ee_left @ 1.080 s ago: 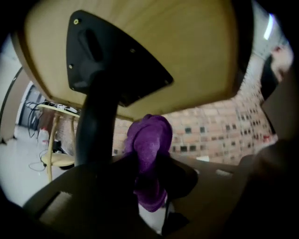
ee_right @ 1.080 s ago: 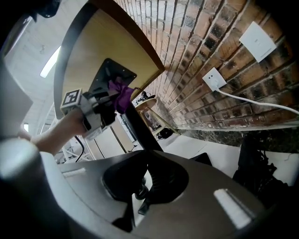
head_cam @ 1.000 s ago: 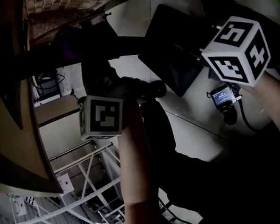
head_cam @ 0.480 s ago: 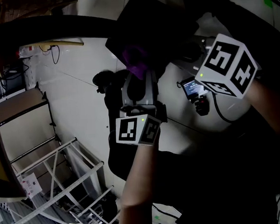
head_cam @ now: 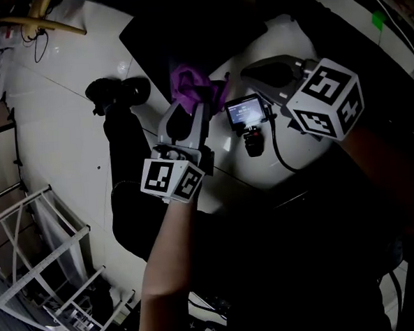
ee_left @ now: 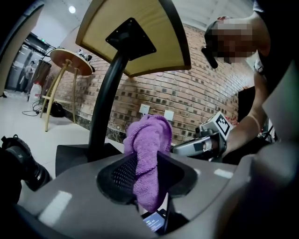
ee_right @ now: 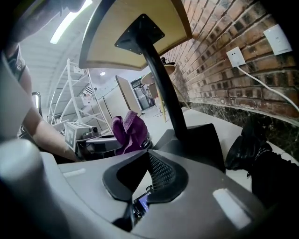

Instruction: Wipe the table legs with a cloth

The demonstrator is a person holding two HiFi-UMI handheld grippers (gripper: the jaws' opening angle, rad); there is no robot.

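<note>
Cloth in the left jaws, leg up ahead and to their left

From the head view we see the left gripper (head_cam: 185, 117) point away from us, with our left arm (head_cam: 175, 268) stretched out behind it. The purple cloth (head_cam: 190, 85) sticks out past its jaw tips. The far end of the cloth is at the edge of the black base plate (head_cam: 185, 30). The right gripper (head_cam: 261, 70) comes in from the right and points at the same plate. We cannot pick out the table leg from up here.

From the left gripper view we see the jaws closed tight on the cloth. It stands up between them in a bunch. The table leg (ee_left: 106, 98) is past the jaw tips and off to their left. It is a dark post that runs from the plate up to the wooden table top (ee_left: 135, 32), leaning a bit to the right as it goes up. The cloth and the leg are near but apart.

From the right gripper view we see the jaws wide apart with nothing held, just the floor and a little screen (ee_right: 140, 201) showing through the gap. The leg is ahead of these jaws and a bit to the right.

We think the left hand must wipe, since it has the cloth. It would need to swing left to meet the leg, then rub up and down along it.
</note>
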